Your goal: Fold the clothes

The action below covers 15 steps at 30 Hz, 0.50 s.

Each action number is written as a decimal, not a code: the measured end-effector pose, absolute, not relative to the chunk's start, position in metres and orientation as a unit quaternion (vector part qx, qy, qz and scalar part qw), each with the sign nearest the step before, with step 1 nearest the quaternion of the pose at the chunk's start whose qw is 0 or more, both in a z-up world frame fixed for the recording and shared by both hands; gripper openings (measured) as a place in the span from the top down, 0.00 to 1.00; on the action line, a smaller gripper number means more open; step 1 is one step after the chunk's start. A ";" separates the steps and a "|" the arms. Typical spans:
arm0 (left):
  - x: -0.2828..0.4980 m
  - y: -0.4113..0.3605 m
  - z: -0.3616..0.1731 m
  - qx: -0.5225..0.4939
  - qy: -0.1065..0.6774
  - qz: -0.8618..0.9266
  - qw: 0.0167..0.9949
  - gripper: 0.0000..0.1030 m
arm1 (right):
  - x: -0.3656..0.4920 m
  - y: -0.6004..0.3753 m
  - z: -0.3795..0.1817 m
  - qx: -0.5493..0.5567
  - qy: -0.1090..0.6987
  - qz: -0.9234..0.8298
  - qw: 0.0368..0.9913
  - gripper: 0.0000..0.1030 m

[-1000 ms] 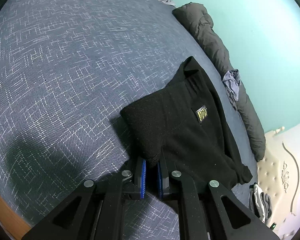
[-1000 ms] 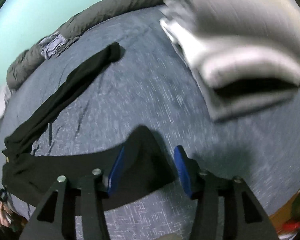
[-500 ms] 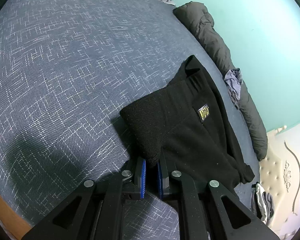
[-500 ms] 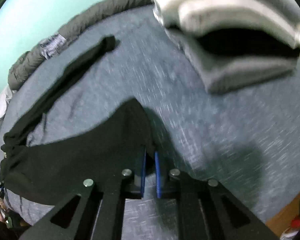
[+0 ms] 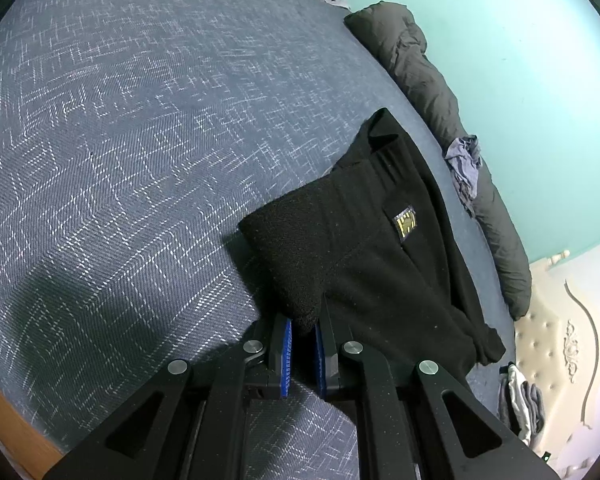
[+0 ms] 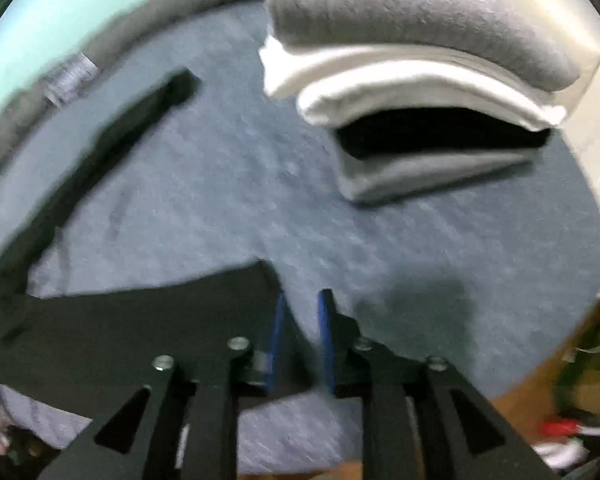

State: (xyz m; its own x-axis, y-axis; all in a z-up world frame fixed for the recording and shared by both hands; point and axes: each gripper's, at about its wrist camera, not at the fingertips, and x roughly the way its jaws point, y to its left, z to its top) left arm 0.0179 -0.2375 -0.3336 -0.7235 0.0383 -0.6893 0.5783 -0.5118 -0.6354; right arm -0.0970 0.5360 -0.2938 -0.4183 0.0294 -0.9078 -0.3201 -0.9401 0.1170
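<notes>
One black garment [image 5: 384,264] (gold label showing) lies folded on the bedspread [image 5: 140,140].

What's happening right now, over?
Left gripper shut on black trousers. Right gripper slightly open beside them. Folded stack ahead, clear.

The right gripper [image 6: 300,322] now stands slightly parted — half a second ago it pinched the trousers' [image 6: 140,328] corner — and that corner lies lower, beside its left pad [image 6: 278,340].
</notes>
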 end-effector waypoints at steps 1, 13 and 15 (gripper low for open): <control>0.018 -0.237 -0.333 0.332 0.464 -0.804 0.168 0.91 | -0.098 0.537 -0.296 -0.527 0.139 0.832 0.105 0.51; 0.015 -0.238 -0.336 0.338 0.457 -0.805 0.171 0.91 | -0.128 0.516 -0.348 -0.520 0.142 0.840 0.057 0.48; 0.015 -0.238 -0.336 0.340 0.456 -0.805 0.172 0.91 | -0.131 0.509 -0.356 -0.530 0.124 0.837 0.057 0.66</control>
